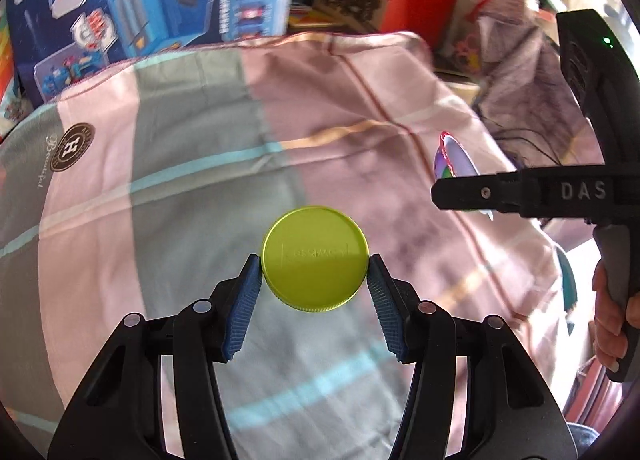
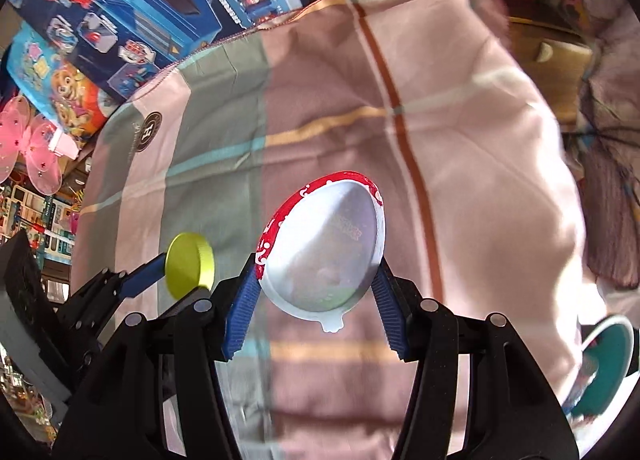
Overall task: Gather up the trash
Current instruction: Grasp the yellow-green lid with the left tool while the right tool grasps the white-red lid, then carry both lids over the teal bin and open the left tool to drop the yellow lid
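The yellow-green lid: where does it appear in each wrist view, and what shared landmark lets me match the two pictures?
Left wrist view: the yellow-green lid sits at centre, clamped between the left gripper fingertips.
Right wrist view: the same lid is at lower left, seen partly edge-on.
Shared landmark: the round brown logo on the checked sheet.

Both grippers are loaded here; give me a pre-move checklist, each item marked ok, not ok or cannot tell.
1. Left gripper shut on the green lid, a pad on each side: ok.
2. Right gripper shut on the foil seal: ok.
3. Seal gripped squarely: not ok, it sits tilted and bowed.
4. Both items lifted off the bedsheet: ok.
5. Grippers apart from each other: ok.
6. Trash container in view: cannot tell.
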The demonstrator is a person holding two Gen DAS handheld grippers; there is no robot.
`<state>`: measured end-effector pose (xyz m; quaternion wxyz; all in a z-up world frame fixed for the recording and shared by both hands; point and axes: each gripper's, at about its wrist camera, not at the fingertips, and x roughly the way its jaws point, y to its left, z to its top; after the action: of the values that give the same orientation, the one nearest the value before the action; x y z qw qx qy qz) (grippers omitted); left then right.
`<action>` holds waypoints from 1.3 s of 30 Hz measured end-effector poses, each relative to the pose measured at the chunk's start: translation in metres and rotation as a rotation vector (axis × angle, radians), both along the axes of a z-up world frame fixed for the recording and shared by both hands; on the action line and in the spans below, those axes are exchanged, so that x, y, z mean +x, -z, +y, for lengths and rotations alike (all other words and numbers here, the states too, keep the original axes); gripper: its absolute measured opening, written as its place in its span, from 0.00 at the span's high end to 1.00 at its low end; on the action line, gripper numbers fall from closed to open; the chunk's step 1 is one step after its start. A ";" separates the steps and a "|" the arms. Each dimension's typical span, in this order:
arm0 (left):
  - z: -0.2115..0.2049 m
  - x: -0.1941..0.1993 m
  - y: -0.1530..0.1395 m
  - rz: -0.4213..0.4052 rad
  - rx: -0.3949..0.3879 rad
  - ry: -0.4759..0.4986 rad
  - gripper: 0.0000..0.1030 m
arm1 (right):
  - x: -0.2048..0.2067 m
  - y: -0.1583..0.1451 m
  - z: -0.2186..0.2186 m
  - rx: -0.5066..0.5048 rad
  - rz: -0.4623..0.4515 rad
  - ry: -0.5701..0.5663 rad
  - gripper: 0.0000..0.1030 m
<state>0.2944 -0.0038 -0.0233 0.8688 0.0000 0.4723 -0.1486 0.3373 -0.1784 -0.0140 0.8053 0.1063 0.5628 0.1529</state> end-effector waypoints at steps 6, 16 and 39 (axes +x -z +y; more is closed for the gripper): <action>-0.052 -0.037 -0.012 -0.011 -0.003 0.092 0.46 | -0.052 -0.011 -0.056 0.027 -0.026 0.058 0.49; -0.144 -0.084 -0.025 -0.016 0.003 0.254 0.46 | -0.140 -0.022 -0.165 0.083 -0.068 0.206 0.49; -0.345 -0.149 -0.002 0.031 0.119 0.583 0.46 | -0.250 0.017 -0.351 0.192 -0.087 0.527 0.49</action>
<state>0.1452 -0.3492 -0.0211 0.7806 0.1842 0.4737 -0.3639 0.0869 -0.5292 -0.0308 0.8269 0.3182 0.4636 -0.0048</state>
